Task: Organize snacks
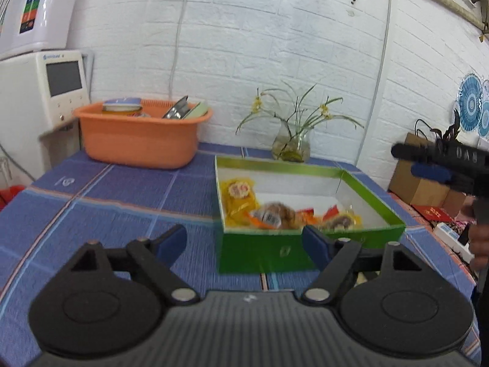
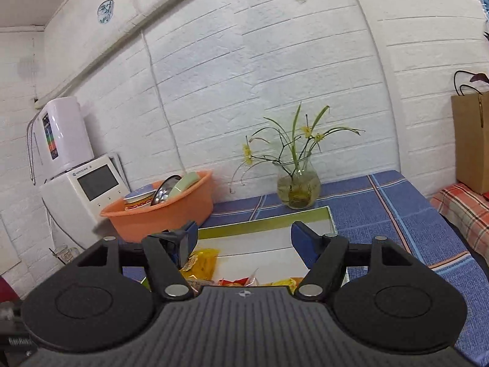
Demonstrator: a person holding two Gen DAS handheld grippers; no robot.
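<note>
Snacks (image 1: 269,214) in green box (image 1: 262,253); dishes in orange basin (image 1: 137,143); both tongs wide, empty.

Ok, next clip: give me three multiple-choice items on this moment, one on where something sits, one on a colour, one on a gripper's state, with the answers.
1. Where does the glass vase with flowers stand?
A. Inside the orange basin
B. On the tablecloth behind the green box, by the wall
C. Inside the green box

2. What colour are the outer walls of the box holding the snack packets?
A. Green
B. Red
C. Black

3. How is the left gripper?
A. Shut on a snack packet
B. Shut on the box rim
C. Open, holding nothing

Answers:
1 B, the vase stands on the blue tablecloth between box and brick wall.
2 A, the near wall is plainly green.
3 C, its fingers stand wide apart with only cloth and box seen between them.
</note>
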